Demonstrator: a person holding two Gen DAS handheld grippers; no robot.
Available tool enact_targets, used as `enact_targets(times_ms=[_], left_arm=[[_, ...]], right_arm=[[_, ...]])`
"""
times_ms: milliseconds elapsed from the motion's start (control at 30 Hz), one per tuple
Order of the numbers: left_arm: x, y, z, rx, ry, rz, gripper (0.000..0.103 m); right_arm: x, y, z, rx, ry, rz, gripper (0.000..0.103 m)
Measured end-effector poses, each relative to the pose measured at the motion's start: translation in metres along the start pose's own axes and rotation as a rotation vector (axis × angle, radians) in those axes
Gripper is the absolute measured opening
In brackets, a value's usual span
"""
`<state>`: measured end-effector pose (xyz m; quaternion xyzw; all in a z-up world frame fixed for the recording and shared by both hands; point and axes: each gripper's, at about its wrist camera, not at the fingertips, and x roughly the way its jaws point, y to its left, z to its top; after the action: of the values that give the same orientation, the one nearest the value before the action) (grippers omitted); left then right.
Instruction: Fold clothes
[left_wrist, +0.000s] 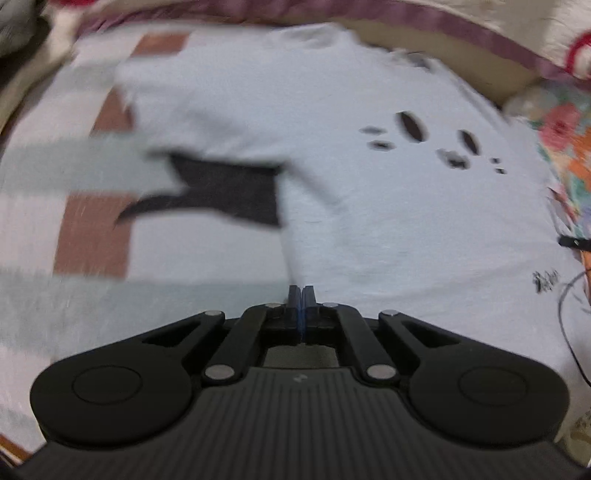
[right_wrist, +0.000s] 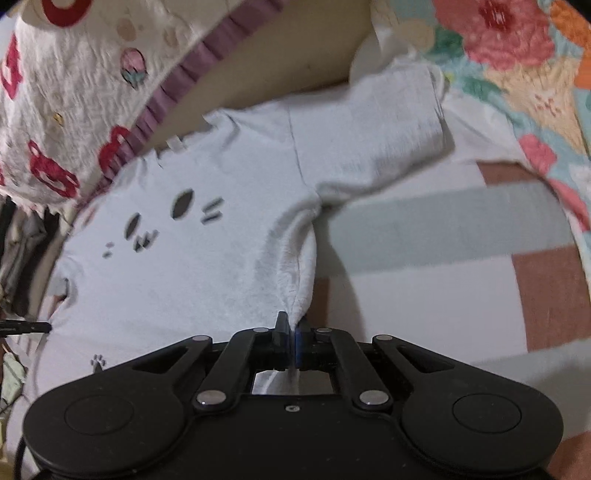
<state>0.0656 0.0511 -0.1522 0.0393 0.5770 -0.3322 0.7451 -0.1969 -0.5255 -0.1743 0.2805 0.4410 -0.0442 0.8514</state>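
Two grips only: right gripper (right_wrist: 291, 326) pinches the T-shirt (right_wrist: 192, 266) hem at six o'clock, left gripper (left_wrist: 301, 295) clenched at its edge; sleeve (right_wrist: 373, 140) at one o'clock unfolded, no fold yet

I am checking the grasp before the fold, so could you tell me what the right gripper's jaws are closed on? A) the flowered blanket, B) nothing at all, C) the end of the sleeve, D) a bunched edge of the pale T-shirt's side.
D: in the right wrist view the right gripper is shut on a pinched ridge of the pale T-shirt at its side seam, below the sleeve, which lies free.
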Motion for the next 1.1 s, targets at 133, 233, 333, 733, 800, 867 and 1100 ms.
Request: enact_targets(times_ms=[133, 233, 333, 733, 800, 867, 1100], left_arm=[[0.004, 0.032, -0.008, -0.169, 0.03, -0.127, 0.005], [-0.001, 0.044, -0.007, -0.221, 0.023, -0.223, 0.034], [0.002, 0.05, -0.008, -0.256, 0.079, -0.323, 0.054], [0.025, -0.015, -0.023, -0.128, 0.169, -0.337, 0.089], [0.026, -0.016, -0.023, -0.146, 0.146, -0.349, 0.09], [0.026, -0.018, -0.023, -0.139, 0.126, -0.355, 0.079], [0.01, 0.001, -0.022, -0.157, 0.093, -0.486, 0.005]], right_arm=[[0.006, -0.007, -0.003, 0.038, 0.022, 0.0, 0.006], [0.002, -0.016, -0.004, 0.06, 0.02, -0.031, 0.01], [-0.006, -0.032, -0.008, 0.139, 0.002, 0.023, 0.014], [-0.009, -0.05, -0.032, 0.266, 0.114, 0.204, 0.049], [-0.008, -0.05, -0.035, 0.287, 0.137, 0.231, 0.053], [-0.007, -0.049, -0.036, 0.302, 0.15, 0.252, 0.056], [0.004, -0.044, -0.037, 0.423, 0.091, 0.289, 0.058]])
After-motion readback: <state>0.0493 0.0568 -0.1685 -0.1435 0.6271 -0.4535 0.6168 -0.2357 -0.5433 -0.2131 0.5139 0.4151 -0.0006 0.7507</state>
